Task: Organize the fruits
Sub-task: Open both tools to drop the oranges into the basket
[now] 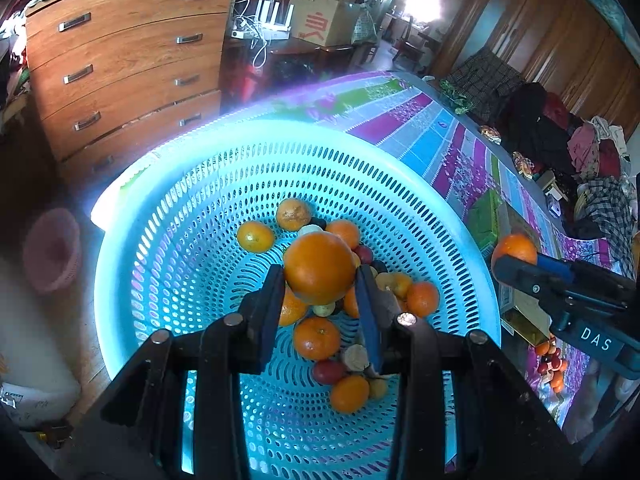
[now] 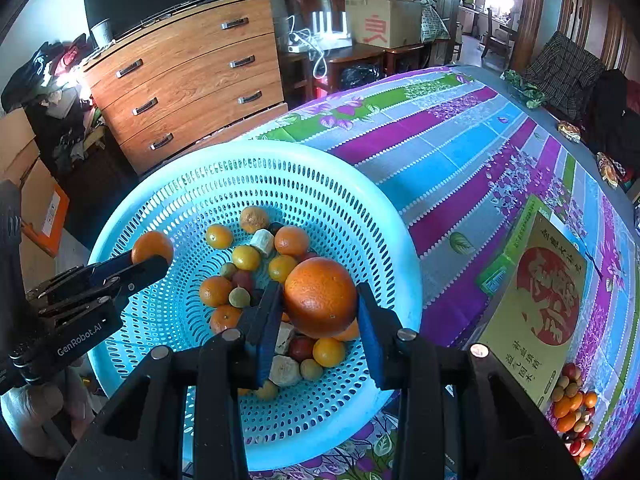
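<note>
Right wrist, "GenRobot.AI" on left gripper [image 2: 154, 258]

Fruit pile [image 2: 573, 412] cut off by the frame's edge.

A wooden chest of drawers [image 2: 192, 80] with metal handles stands behind the counter [image 2: 460, 152], which is covered by a cloth striped in purple, blue and green. A yellow and green box [image 2: 536, 304] with a red circle and Chinese characters lies flat on the cloth. Cardboard boxes [image 2: 380, 20] sit stacked on dark furniture farther back.
</note>
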Demonstrator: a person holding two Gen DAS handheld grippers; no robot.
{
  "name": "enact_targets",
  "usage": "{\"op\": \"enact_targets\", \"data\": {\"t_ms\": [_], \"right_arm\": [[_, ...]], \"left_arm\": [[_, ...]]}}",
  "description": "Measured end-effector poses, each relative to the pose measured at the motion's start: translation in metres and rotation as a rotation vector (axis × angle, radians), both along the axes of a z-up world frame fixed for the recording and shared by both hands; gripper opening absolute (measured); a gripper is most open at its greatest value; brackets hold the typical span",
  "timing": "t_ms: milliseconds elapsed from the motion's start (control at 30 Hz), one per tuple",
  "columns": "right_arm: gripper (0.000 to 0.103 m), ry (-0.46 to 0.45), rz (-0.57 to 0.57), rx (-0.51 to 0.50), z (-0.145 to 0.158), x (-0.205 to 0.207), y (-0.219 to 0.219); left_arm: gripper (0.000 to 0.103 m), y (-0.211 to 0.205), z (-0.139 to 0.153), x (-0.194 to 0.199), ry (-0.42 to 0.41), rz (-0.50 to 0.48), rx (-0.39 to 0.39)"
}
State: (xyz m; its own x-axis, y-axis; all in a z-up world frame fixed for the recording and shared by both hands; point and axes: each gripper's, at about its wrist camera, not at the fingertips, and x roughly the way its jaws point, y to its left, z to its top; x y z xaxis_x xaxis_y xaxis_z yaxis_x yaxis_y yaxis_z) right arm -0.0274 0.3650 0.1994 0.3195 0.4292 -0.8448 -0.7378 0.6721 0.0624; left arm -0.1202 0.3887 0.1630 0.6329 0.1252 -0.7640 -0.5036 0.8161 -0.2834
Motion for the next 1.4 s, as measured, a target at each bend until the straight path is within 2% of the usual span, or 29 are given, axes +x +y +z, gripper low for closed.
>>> {"op": "enact_targets", "data": {"t_ms": [933,967,1000,1067,1133,1400], "right_arm": [[0.041,0.013,-0.011,-0.017,-0.009,0.003,-0.003],[0.041,0.013,-0.014,-0.019,-0.010,0.003,-0.004],[0.041,0.013,-0.016,-0.020,-0.011,0.004,-0.004],[0.044,0.012,-0.022,-0.021,-0.011,0.005,-0.005],[0.055,0.010,-0.026,-0.023,-0.011,0.005,-0.006],[0.058,0.012,-0.019,-0.027,-0.014,0.004,-0.005]], "left_arm": [[0.037,0.004,-0.008,0.001,0.014,0.011,-0.010],[0.040,0.005,-0.008,0.001,0.015,0.015,-0.011],[0.050,0.006,-0.008,0.001,0.016,0.018,-0.010],[0.059,0.006,-0.007,0.000,0.012,0.028,-0.004],[0.060,0.006,-0.007,0.001,0.014,0.027,-0.003],[0.065,0.005,-0.008,0.001,0.026,0.028,-0.003]]}}
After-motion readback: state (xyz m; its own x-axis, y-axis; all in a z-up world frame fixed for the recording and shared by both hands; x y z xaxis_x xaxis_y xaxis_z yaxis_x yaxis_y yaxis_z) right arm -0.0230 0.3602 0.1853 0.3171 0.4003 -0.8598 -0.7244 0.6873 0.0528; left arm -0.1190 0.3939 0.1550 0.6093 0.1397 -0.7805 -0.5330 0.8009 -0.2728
